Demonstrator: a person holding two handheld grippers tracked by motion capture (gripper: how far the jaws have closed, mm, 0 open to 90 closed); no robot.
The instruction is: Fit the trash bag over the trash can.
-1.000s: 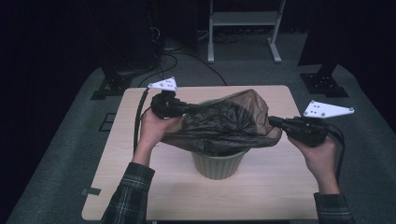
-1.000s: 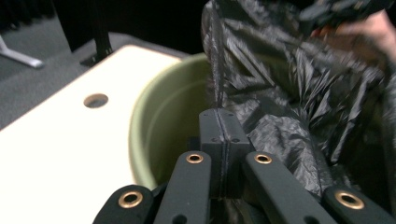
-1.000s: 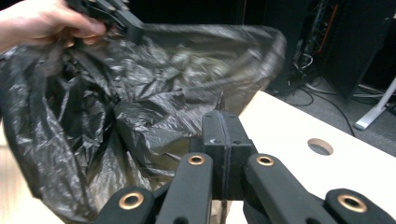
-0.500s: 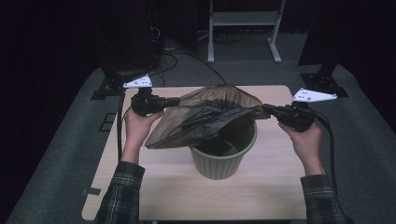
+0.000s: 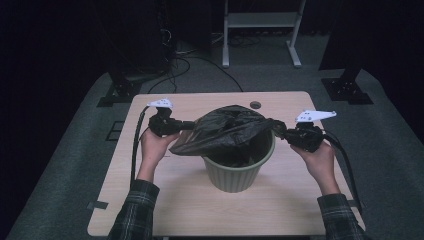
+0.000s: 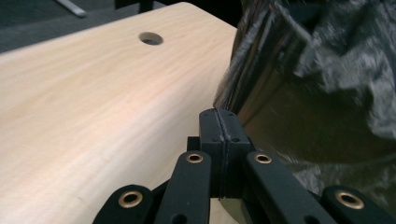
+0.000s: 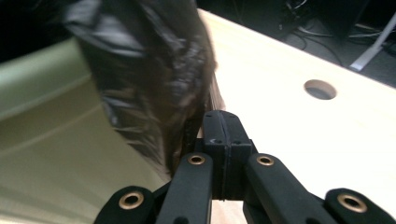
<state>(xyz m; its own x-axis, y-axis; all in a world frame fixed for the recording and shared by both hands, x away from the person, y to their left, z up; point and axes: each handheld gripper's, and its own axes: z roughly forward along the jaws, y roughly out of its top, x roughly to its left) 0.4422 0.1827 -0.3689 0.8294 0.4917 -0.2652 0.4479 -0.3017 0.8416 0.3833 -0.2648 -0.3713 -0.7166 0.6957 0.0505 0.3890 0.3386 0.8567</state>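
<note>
High view: left tongs [image 5: 187, 125] pressed together, pinching the left edge of the thin black plastic bin bag [image 5: 227, 131]; right tongs [image 5: 281, 133] likewise shut, pinching the bag's right edge. Left gripper view confirms it, left tongs [image 6: 218, 122] flat against each other with bag film [image 6: 299, 93] gathered at their tip. Right gripper view the same, right tongs [image 7: 221, 125] shut, crinkled film [image 7: 149, 79] bunched at the tip.

Bag is stretched between the two tongs directly over the pale green round plastic wastebasket [image 5: 240, 170], sagging into its mouth. Its right edge sits about at the basket rim; the left edge spreads past the rim on the left, above the table. Basket wall [image 7: 51, 140] shows close beside the right tongs.

Progress, judged: bag is opened and centred over the basket, partly lowered in. Left to do: push the body down inside, fold the mouth over the rim all round, let go. Rim is not yet wrapped.

Basket stands mid light wooden table [image 5: 150, 200], nothing else on it but a round cable hole [image 5: 255, 105] behind the basket. Around the table: grey carpet [image 5: 65, 175], dark room, black stand feet and loose cables behind, white metal frame [image 5: 260, 30] far behind the basket.
</note>
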